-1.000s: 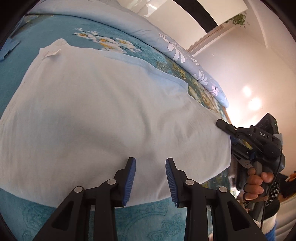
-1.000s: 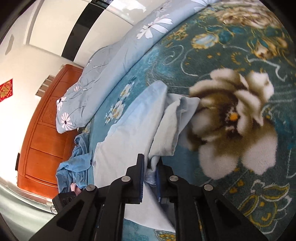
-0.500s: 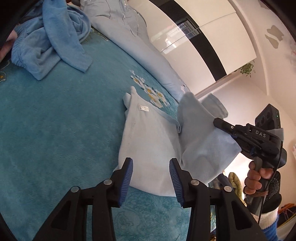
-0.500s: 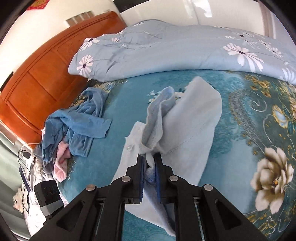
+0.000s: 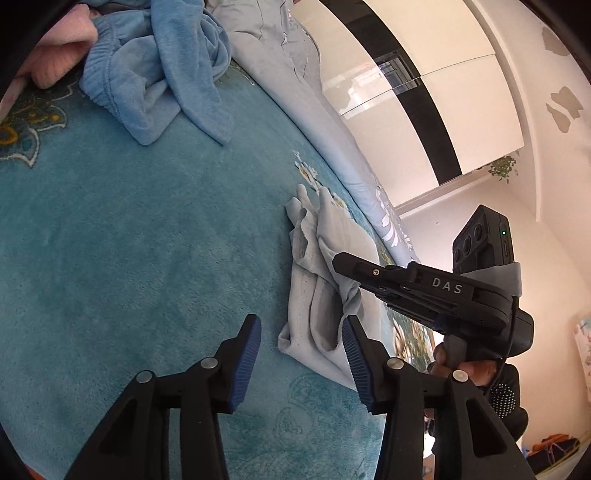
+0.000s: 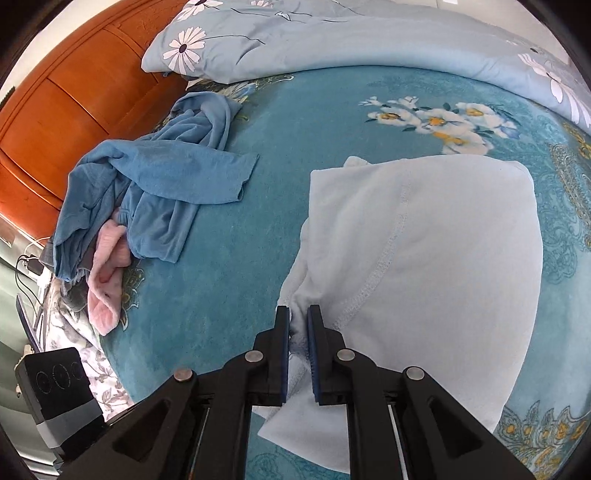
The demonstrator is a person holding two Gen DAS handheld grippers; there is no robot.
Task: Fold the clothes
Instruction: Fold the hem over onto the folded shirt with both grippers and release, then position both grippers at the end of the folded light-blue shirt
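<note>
A pale blue garment lies doubled over on the teal bedspread, its stitched seam facing up. My right gripper is shut on the garment's near left edge. In the left wrist view the same pale blue garment shows as a narrow folded strip, with the right gripper reaching onto it from the right. My left gripper hangs open just short of the garment's near end, holding nothing.
A crumpled darker blue garment and a pink one lie in a heap at the left, near the wooden headboard. A flowered light blue duvet runs along the bed's far side. A hand holds the right gripper's handle.
The right gripper has carried the garment's edge over to the left and down, folding it in half onto the bed. The left gripper has pulled back and stays open.
</note>
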